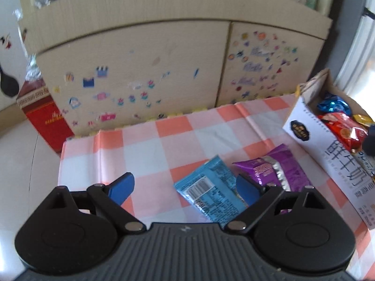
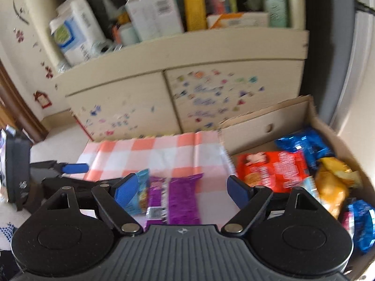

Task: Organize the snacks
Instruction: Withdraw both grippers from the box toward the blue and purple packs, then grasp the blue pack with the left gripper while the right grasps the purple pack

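Note:
On the orange-and-white checked cloth (image 1: 164, 145) lie a light blue snack packet (image 1: 208, 192) and a purple packet (image 1: 276, 171), side by side. My left gripper (image 1: 185, 190) hangs open over the cloth. The blue packet lies between its fingers, close to the right one, and neither pad touches it. My right gripper (image 2: 182, 190) is also open above the purple packet (image 2: 180, 199), with the blue packet (image 2: 140, 187) behind its left finger. The cardboard box (image 2: 264, 126) to the right holds a red packet (image 2: 271, 168), blue foil packets (image 2: 304, 145) and a yellow one (image 2: 332, 182).
A cream cabinet (image 1: 140, 53) covered in stickers stands behind the cloth, with a crowded shelf (image 2: 152, 16) above it. A red carton (image 1: 44, 114) stands at the cloth's far left corner. One blue finger (image 2: 75, 168) of the left gripper shows at the left of the right wrist view.

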Demonstrator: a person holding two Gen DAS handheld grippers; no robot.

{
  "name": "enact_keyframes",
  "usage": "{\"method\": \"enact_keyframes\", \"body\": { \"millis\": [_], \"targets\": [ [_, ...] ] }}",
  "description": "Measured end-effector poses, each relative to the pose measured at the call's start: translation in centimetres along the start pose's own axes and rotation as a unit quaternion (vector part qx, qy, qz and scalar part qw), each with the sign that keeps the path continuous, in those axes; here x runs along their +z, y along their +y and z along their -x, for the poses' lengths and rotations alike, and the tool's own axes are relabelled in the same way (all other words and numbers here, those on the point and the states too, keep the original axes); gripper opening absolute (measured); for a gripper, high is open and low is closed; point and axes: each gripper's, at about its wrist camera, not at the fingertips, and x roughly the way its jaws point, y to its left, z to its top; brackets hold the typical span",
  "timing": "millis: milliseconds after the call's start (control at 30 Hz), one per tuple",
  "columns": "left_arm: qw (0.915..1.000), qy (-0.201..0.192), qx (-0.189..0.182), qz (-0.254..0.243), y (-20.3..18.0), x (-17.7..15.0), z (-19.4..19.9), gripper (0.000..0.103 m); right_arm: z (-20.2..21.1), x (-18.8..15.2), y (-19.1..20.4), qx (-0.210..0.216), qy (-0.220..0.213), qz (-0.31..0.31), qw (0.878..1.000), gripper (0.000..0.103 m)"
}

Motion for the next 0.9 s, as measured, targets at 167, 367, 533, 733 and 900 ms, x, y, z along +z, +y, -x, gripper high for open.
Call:
{"method": "enact_keyframes", "body": {
  "millis": [167, 367, 533, 733, 900],
  "targets": [
    [0.9995, 0.015, 0.009, 0.027, 0.8, 0.1, -1.1, 0.093, -2.6, -1.2, 2.1, 0.002, 0.029, 0.03, 0.999, 0.087],
    [0.9995, 0.017, 0.011, 0.023, 0.7, 0.1, -1.9, 0.093, -5.5, -2.4, 2.9, -0.028, 0.048, 0.049, 0.997, 0.087],
    [0.9997, 0.022, 0.008, 0.011, 0.1, 0.0, -2.8, 0.093, -7.2, -3.1, 2.9, -0.04, 0.066, 0.054, 0.996, 0.087],
    [0.9994, 0.022, 0.006, -0.026, -0.6, -0.5, -4.0, 0.094, -8.5, -3.4, 2.9, -0.044, 0.08, 0.063, 0.994, 0.086],
    [0.9981, 0.015, 0.001, -0.06, -0.6, -1.0, -3.8, 0.096, -9.2, -3.5, 2.6, -0.051, 0.094, 0.064, 0.992, 0.082]
  ]
}}
